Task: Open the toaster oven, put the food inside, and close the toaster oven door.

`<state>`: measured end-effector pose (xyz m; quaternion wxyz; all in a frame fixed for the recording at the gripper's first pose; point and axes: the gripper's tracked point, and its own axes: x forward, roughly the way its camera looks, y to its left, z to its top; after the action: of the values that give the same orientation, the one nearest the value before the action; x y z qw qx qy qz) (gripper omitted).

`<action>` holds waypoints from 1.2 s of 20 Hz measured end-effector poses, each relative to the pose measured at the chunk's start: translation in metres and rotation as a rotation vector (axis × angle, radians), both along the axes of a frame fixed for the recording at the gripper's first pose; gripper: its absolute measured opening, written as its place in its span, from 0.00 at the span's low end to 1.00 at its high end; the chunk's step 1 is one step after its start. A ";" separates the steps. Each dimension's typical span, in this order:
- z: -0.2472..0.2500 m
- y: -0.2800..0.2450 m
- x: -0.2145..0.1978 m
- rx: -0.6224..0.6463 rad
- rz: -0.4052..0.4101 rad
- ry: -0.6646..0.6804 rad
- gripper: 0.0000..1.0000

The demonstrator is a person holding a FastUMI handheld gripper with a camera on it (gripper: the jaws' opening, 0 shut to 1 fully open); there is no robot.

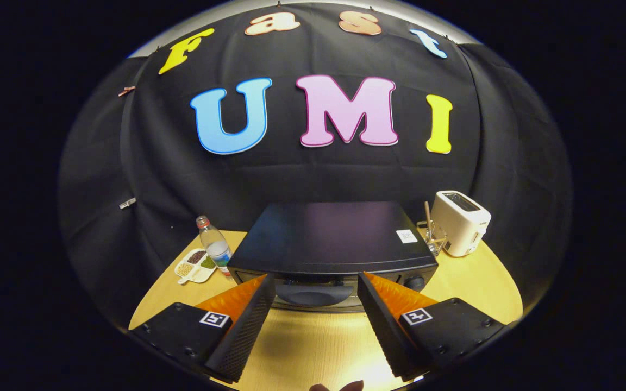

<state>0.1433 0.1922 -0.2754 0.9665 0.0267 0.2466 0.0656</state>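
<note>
On the pale wooden tabletop (pixel 313 347), a black toaster oven (pixel 332 239) sits centre; clear plastic bottle (pixel 214 245) and white divided snack dish (pixel 196 265) left, white pop-up toaster (pixel 461 222) right.

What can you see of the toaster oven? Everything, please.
The toaster oven is a black box with a flat, slightly glossy top that carries a small white sticker near its right rear corner. It stands upright on the wooden table, door shut, with a dark curved handle at the front and a round knob at the right. The open gripper hangs just before the door, touching nothing.
</note>
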 end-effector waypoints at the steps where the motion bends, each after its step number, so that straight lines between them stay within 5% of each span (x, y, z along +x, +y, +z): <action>1: -0.009 0.002 0.006 -0.002 -0.008 0.014 0.99; 14: -0.059 0.012 0.035 -0.059 -0.071 0.085 0.99; 24: -0.097 0.002 -0.059 -0.055 -0.077 0.145 1.00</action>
<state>0.0843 0.1943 -0.3724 0.9483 0.0144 0.3166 0.0194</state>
